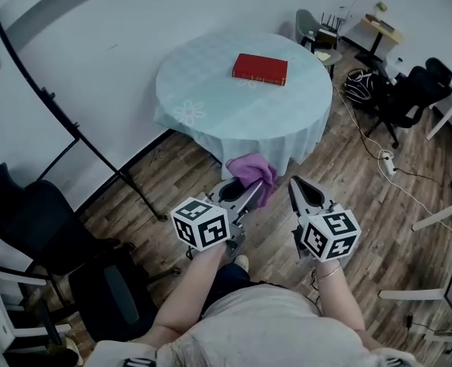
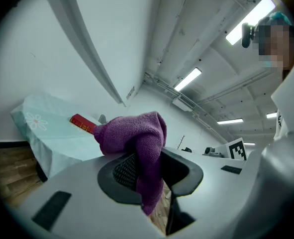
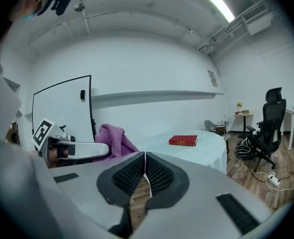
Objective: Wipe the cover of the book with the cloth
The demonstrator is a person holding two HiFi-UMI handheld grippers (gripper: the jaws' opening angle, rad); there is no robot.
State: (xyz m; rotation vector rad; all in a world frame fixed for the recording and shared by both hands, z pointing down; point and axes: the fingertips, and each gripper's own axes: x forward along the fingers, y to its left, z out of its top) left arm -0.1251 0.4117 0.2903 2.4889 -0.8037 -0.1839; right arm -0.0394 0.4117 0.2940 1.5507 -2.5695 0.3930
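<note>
The left gripper [image 1: 250, 193] is clenched on a purple cloth [image 1: 253, 172], which bunches above its jaws and hangs down between them. The right gripper [image 1: 295, 183] has its jaws pressed together with nothing between them. Both are held over the wooden floor [image 1: 348, 197], just short of the round table [image 1: 203, 90]. The red book [image 1: 260, 69] lies flat on the table, toward its far side, well apart from both grippers.
</note>
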